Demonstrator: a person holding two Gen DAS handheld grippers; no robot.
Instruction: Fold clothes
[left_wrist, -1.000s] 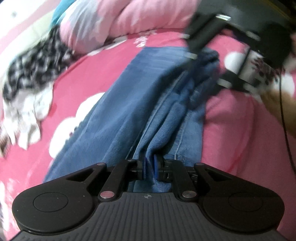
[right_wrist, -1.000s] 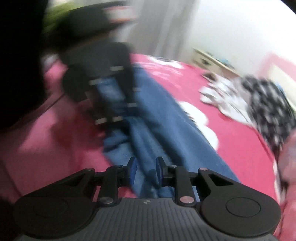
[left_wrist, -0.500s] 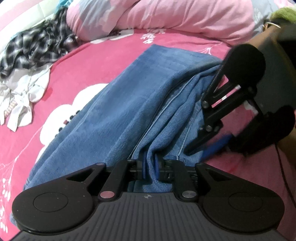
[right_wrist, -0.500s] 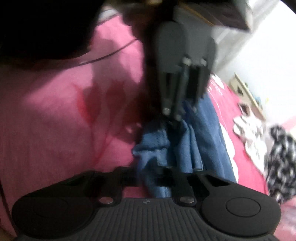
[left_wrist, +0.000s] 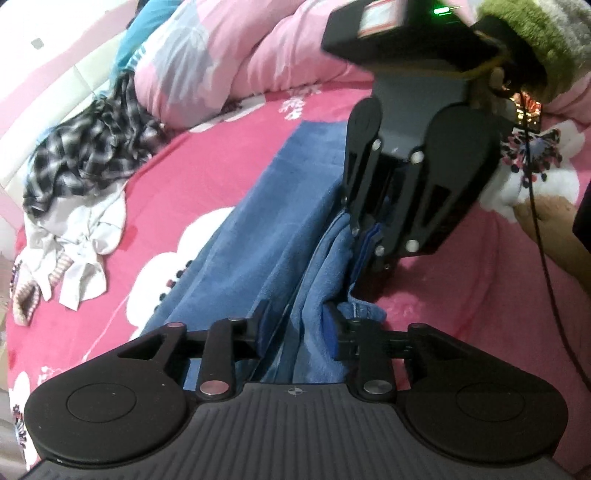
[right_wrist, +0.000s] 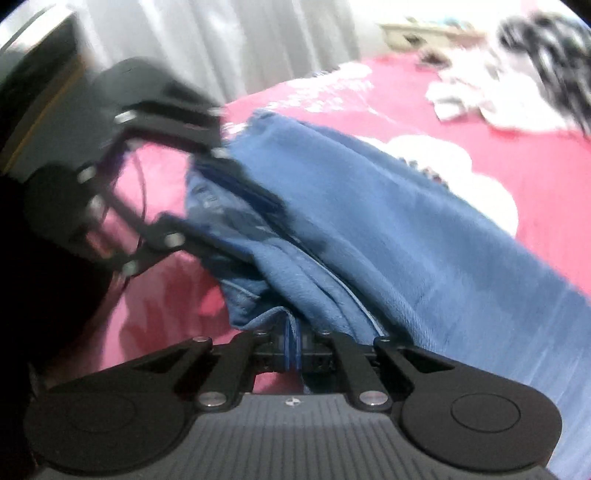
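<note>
A home bedroom: a bed with a pink floral sheet (left_wrist: 229, 155), a plump duvet (left_wrist: 236, 55), and scattered clothes (left_wrist: 77, 155).

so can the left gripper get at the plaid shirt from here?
Probably not yet: the left gripper is opening with blue jeans fabric between its pads, and the plaid shirt lies apart, across open pink bedspread.

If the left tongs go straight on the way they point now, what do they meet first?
Most likely the blue jeans: a fold already lies between the opening left tongs. Beyond it stand the right tongs, shut on the same cloth, though depth is unclear.
</note>
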